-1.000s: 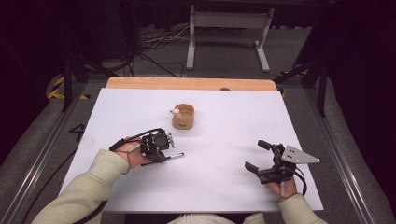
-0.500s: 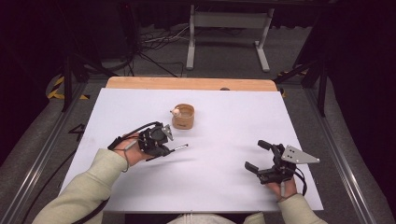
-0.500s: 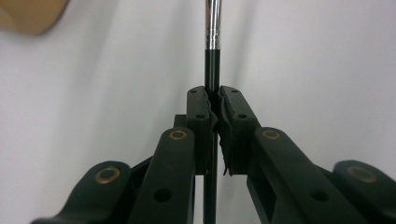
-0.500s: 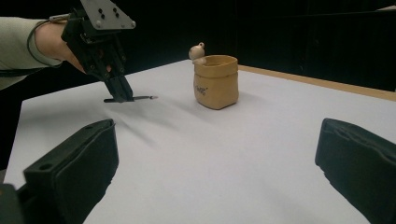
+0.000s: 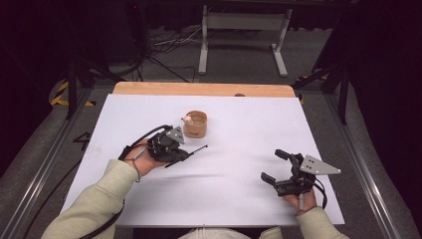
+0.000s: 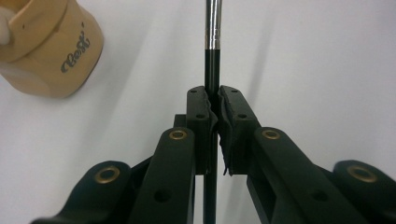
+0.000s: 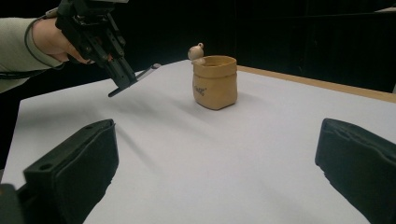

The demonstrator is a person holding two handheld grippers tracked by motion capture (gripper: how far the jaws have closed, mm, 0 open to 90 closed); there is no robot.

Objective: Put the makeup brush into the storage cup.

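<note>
Black-and-silver pen (image 6: 212, 51) clamped mid-shaft in left gripper (image 5: 185, 152), lifted off white counter (image 5: 239, 199) just beside tan cup (image 5: 195, 124); likely light, stiff, slick on the metal, best taken by the black barrel; right gripper (image 5: 275, 167) spread wide, empty.

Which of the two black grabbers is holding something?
The left gripper, beside the tan cup: its jaws pinch a thin black-and-silver pen. The right gripper is wide open with nothing between its jaws.
</note>
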